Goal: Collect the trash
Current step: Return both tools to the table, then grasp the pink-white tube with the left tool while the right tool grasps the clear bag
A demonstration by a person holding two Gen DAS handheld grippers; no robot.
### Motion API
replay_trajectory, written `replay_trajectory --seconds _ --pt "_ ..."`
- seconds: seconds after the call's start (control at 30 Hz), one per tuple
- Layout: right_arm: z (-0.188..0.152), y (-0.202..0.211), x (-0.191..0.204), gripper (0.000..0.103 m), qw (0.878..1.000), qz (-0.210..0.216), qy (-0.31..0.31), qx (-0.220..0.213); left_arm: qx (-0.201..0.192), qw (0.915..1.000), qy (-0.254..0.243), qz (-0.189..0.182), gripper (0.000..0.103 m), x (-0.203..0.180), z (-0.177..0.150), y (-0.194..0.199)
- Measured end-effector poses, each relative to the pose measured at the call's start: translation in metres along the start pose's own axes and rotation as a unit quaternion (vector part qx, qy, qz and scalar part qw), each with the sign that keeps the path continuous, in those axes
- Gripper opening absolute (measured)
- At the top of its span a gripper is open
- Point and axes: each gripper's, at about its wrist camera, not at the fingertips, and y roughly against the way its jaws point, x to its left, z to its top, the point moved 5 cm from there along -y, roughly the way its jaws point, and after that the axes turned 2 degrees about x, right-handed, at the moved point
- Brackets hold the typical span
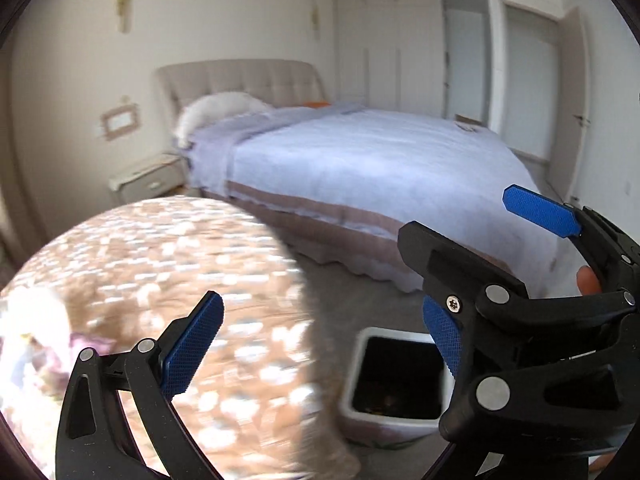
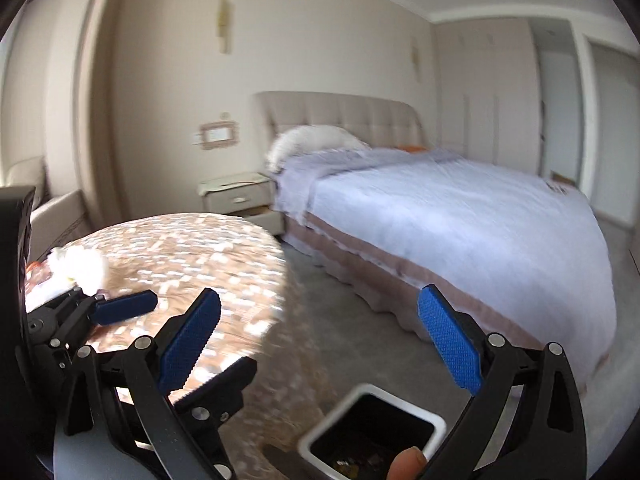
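A white-rimmed trash bin [image 1: 394, 380] with a dark inside stands on the floor beside a round table [image 1: 160, 280] with a brown and white patterned cloth. It also shows in the right wrist view [image 2: 374, 430], with a few scraps at its bottom. Crumpled white trash [image 2: 82, 266] and other scraps lie on the table's left part [image 1: 36, 332]. My left gripper [image 1: 320, 344] is open and empty above the table edge and bin. My right gripper [image 2: 328, 340] is open and empty above the bin. The right gripper shows in the left wrist view [image 1: 480, 264].
A bed [image 1: 380, 168] with a pale blue cover fills the right half of the room. A bedside table [image 2: 236, 196] stands by the headboard. Grey carpet [image 2: 340, 300] lies between table and bed. A chair [image 2: 52, 208] stands at the left.
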Motion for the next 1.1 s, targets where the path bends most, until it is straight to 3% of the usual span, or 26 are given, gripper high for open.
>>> replay_trajectory --seconds 0.3,0.63,0.87,1.1 --pt "0.018 -0.003 0.092 0.098 0.995 0.091 0.047 -0.002 -0.015 0.9921 0.056 0.111 0.098 0.119 -0.025 0.066" --pt "0.018 -0.01 0.213 0.098 0.98 0.165 0.114 0.014 -0.02 0.9639 0.163 0.209 0.098 0.269 -0.078 0.129" --pt "0.004 -0.022 0.28 0.098 0.967 0.2 0.155 0.038 -0.02 0.9469 0.222 0.231 0.098 0.334 -0.116 0.153" --pt "-0.02 -0.05 0.326 0.098 0.953 0.221 0.19 0.082 -0.02 0.9408 0.237 0.241 0.098 0.359 -0.13 0.164"
